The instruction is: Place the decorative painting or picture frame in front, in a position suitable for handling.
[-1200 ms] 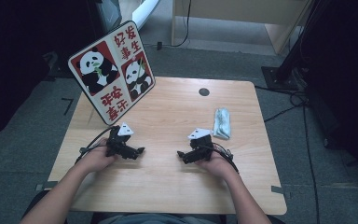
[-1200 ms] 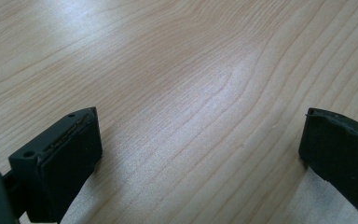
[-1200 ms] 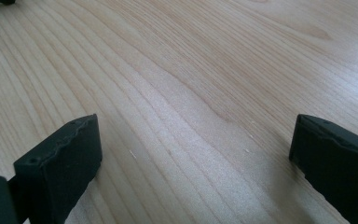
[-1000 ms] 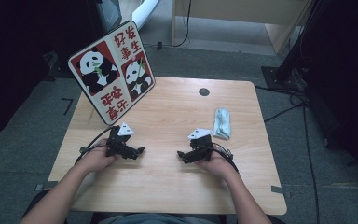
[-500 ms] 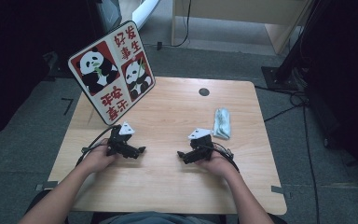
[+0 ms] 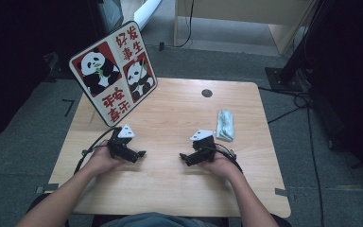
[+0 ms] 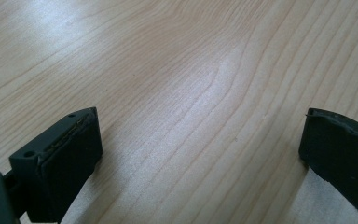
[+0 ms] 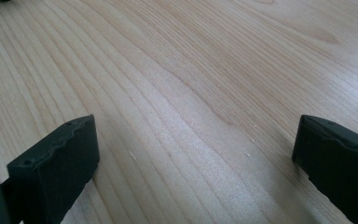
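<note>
1. The panda sign point(image 6: 113, 72) is standing tilted at the far left of the surface point(image 6: 170, 189), leaning toward the middle. The left hand-held gripper point(image 6: 139, 154) is resting just in front of it, so a careless lift or its trailing cable could be knocking the sign over.
2. That left hand-held gripper is sitting with its jaws spread wide, and in the left gripper view nothing but bare wood is lying between them point(image 7: 200, 140). It is pointing toward the middle, away from anything to grab, so closing now would be catching nothing.
3. The right hand-held gripper point(image 6: 183, 157) is also lying spread and empty, with bare wood between its jaws in the right gripper view point(image 8: 196, 140), aimed left toward the other one. If both are moving inward together, the 2 tips risk colliding.
4. The crumpled pale cloth point(image 6: 225, 125), the likely thing to be picked up, is lying near the right edge, just beyond the right hand-held gripper and behind its aim. Being soft and limp, it may be slipping out of a shallow pinch or sliding off the edge.
</note>
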{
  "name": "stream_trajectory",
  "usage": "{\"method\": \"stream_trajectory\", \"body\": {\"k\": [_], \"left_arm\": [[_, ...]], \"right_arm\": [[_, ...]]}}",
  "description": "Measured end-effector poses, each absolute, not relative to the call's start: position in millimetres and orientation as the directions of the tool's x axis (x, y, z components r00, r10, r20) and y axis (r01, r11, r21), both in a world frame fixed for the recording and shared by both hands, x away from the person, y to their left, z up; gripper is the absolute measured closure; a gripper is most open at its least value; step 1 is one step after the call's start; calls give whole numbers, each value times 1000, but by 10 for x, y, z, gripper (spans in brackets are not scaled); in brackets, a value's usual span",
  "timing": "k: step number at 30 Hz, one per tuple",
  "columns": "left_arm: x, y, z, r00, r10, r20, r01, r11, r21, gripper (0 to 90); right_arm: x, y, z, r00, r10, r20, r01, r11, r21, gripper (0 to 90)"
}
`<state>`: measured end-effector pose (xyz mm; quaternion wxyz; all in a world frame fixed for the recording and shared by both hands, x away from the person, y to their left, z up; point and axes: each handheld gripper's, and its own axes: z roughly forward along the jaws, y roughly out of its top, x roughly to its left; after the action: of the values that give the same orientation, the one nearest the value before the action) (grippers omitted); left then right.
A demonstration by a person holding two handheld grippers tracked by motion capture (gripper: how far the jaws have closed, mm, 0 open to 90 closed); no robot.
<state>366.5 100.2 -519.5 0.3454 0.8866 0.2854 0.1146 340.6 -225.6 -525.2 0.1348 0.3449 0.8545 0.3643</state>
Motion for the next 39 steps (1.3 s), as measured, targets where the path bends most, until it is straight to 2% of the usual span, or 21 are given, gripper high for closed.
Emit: {"method": "stream_trajectory", "body": {"k": [3,7,10,12,14,17,21,24,34,39], "left_arm": [[3681,975,-5181,810,586,10,429,-604,672,0],[3691,956,-5146,810,585,23,417,-605,678,75],[3717,964,-5101,821,570,-16,427,-597,679,79],[3728,984,-5070,825,564,-21,422,-591,688,167],[3736,1012,-5026,829,559,-20,409,-581,704,167],[3745,1077,-4975,833,552,-47,408,-555,725,245],[3735,1162,-4906,839,544,-33,385,-548,742,261],[3731,1227,-4867,842,536,-64,391,-525,756,306],[3724,1310,-4814,851,517,-90,401,-529,748,319],[3716,1377,-4773,852,515,-98,399,-516,758,359]], "right_arm": [[3406,-2257,-5251,-726,688,22,492,497,715,6],[3398,-2261,-5250,-724,689,22,495,497,713,6],[3387,-2271,-5251,-725,689,20,493,497,714,7],[3378,-2274,-5251,-722,692,22,495,494,715,7],[3372,-2279,-5249,-721,693,21,498,496,712,7],[3368,-2283,-5251,-722,692,20,495,496,713,7],[3369,-2284,-5251,-722,692,21,495,496,714,6],[3369,-2284,-5251,-722,691,21,495,496,714,6],[3376,-2281,-5250,-724,689,21,495,498,712,2],[3375,-2281,-5250,-724,689,20,495,499,712,1]]}}
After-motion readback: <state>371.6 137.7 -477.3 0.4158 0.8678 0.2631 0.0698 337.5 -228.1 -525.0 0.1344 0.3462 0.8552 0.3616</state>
